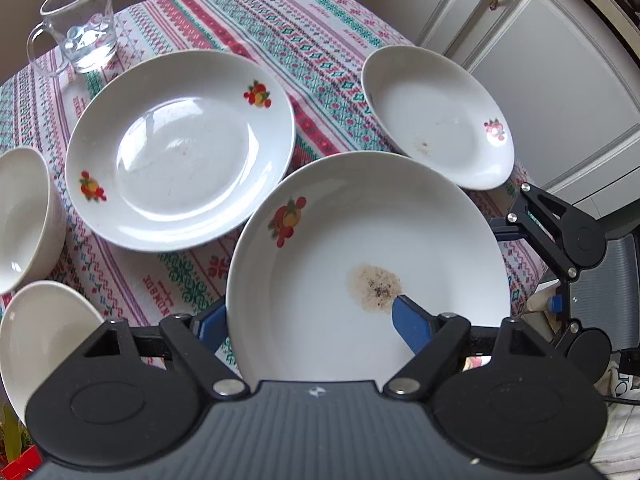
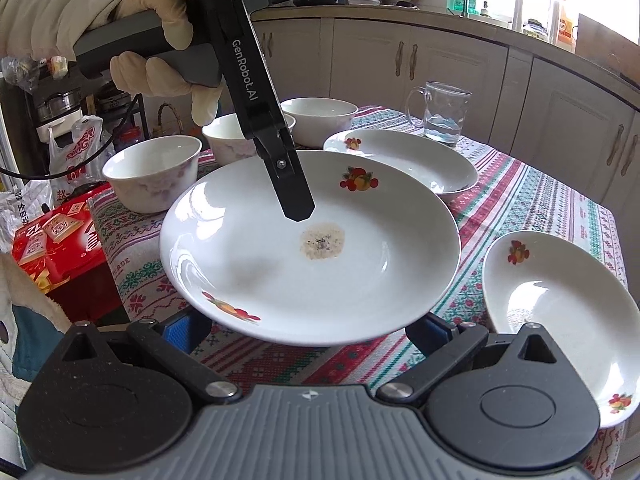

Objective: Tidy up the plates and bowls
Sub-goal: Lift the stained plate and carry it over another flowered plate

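Item in hand: one stained plate [image 1: 368,264], white with fruit decals and a brown dried patch at its centre, raised clear of the tablecloth [image 1: 256,28]. The left gripper [image 1: 310,320] pinches its rim, one blue finger [image 1: 412,320] inside the dish, the other beneath.

Right gripper [image 2: 308,328]: fingers wide apart under the plate's near edge; whether they touch it cannot be told, and nothing sits clamped between them.

Near, on the cloth: two small bowls [image 1: 24,216] at left, unstacked.

Middle: a second fruit-decal plate [image 1: 180,152], lying alone; a third plate [image 1: 436,120] at the table's right edge, also alone.

Far: a glass mug [image 1: 78,24] holding a little water; in the right wrist view, three bowls standing singly.

Progress, judged: early. No stack formed yet; one plate lifted, the remaining plates and all bowls still to be gathered.
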The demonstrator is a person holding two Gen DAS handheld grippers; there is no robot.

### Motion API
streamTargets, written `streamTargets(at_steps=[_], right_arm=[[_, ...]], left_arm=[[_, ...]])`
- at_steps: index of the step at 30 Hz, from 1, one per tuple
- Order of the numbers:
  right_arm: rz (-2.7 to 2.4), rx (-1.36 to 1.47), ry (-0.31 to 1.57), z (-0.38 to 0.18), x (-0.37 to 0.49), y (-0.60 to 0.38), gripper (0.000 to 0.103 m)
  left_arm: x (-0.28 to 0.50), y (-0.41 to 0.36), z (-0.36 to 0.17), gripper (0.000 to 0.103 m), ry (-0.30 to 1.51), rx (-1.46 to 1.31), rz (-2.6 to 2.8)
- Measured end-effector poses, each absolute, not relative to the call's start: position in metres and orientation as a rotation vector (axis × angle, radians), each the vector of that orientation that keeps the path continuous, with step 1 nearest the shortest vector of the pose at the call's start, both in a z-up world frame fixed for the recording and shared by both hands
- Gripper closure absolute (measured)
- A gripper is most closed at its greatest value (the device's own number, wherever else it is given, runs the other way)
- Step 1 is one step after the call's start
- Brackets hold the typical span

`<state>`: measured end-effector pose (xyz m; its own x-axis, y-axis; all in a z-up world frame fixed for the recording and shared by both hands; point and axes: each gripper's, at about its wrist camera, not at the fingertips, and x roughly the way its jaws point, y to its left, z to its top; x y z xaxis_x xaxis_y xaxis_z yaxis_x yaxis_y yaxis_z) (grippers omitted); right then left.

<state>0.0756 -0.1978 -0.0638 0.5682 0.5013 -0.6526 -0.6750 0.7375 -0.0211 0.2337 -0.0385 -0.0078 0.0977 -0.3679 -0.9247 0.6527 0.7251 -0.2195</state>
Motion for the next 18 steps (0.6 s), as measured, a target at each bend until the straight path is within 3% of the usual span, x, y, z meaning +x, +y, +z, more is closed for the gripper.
streamTargets(at_steps=[18], right_arm=[[0.636, -0.257, 0.643, -0.046, 0.093, -0.241, 0.000]], left_arm=[[0.259, -0.096, 0.014, 0.020, 1.221, 0.336, -0.823]])
